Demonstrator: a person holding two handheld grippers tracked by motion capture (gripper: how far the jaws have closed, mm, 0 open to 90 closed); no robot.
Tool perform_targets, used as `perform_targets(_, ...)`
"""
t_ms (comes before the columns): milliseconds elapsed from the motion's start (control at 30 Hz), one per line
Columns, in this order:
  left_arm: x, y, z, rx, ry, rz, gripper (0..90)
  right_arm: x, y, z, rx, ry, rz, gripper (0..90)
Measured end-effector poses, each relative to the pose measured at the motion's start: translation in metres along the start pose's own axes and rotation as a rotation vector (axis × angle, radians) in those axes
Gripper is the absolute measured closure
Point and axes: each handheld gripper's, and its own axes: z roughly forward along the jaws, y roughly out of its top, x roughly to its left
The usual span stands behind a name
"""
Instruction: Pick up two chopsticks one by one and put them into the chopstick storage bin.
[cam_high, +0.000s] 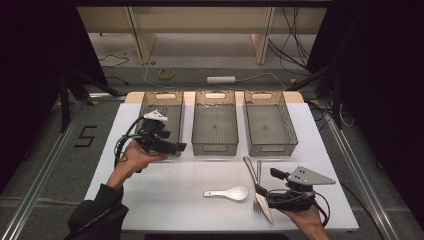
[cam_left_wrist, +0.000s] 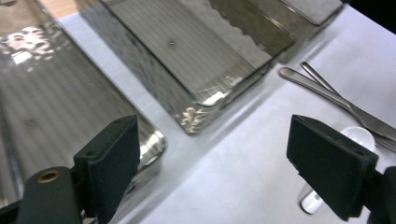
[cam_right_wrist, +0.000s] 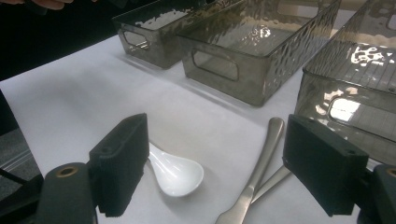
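White spoon (cam_high: 227, 193) lies just left of the empty, wide-open right tool (cam_high: 261, 191).

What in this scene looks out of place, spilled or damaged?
Nothing stands out. The three bins stand side by side, upright and seemingly empty. The white spoon, the knife and the fork lie flat on the white table; knife and fork cross each other. No spill or damage shows.

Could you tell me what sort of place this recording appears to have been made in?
Probably a lab or recording studio set up for tabletop trials, not a kitchen: a white table framed by black curtains, loose cables and a power strip on the floor, and three identical clear bins beside cutlery.
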Motion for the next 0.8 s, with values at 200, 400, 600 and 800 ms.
perform_targets(200,-0.014,-0.004,0.009,0.026,-0.047,0.024,16.9,0.0,0.0,0.0,0.003,0.002,0.003,23.5)
perform_targets(400,-0.024,-0.007,0.014,0.029,-0.069,0.042,16.8,-0.002,0.0,0.0,-0.002,-0.001,0.006,23.5)
perform_targets(600,-0.033,-0.011,0.018,0.04,-0.086,0.068,16.8,-0.002,-0.001,0.0,0.0,-0.001,0.011,23.5)
perform_targets(800,-0.043,-0.012,0.024,0.057,-0.103,0.088,16.8,-0.005,-0.002,-0.002,-0.003,-0.003,0.018,23.5)
